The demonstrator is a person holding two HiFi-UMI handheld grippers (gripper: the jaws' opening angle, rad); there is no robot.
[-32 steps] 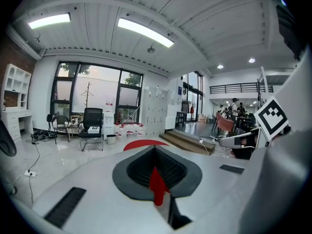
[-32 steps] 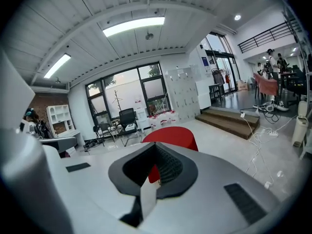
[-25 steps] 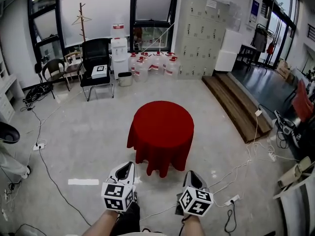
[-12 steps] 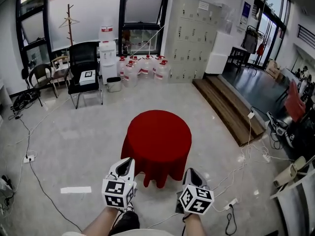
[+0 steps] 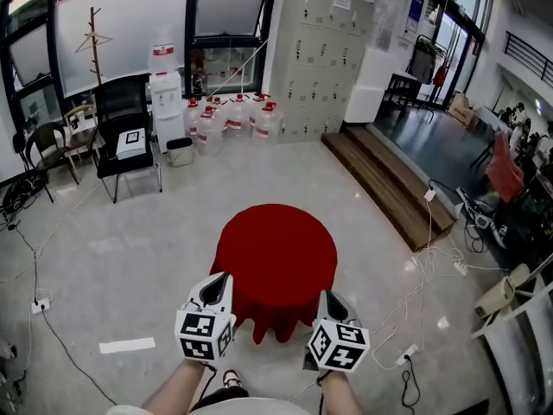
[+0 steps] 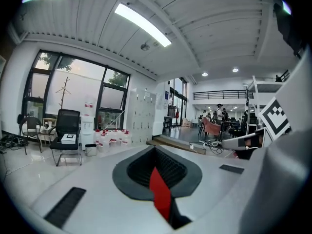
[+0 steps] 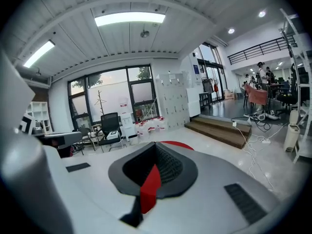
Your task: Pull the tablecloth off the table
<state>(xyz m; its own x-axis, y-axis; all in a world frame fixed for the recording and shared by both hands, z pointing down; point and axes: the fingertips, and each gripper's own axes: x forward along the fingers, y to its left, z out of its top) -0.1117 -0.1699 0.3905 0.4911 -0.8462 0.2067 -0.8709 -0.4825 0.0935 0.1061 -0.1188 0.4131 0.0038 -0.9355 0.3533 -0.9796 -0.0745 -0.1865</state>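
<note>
Head view: red tablecloth (image 5: 276,249) is draped over the round table in the middle of the floor (image 5: 130,258), hiding it completely, hem hanging in folds on our side. Left tongs (image 5: 223,277) and right tongs (image 5: 327,294) sit side by side at the near edge of the cloth, tips over its rim, each with its marker cube towards us. We can't tell from here whether the tips touch the cloth.

Left gripper view: tongs (image 6: 157,167) fully closed, pads together, nothing clamped. A red sliver (image 6: 160,194) shows in the slit behind the pads.

Right gripper view: tongs (image 7: 155,162) also fully closed and empty, with the same kind of sliver. The cloth top (image 7: 175,144) shows just past the tip.

Background: black chair (image 5: 125,132), water bottles (image 5: 229,115), lockers (image 5: 315,59), wooden step (image 5: 389,180).
</note>
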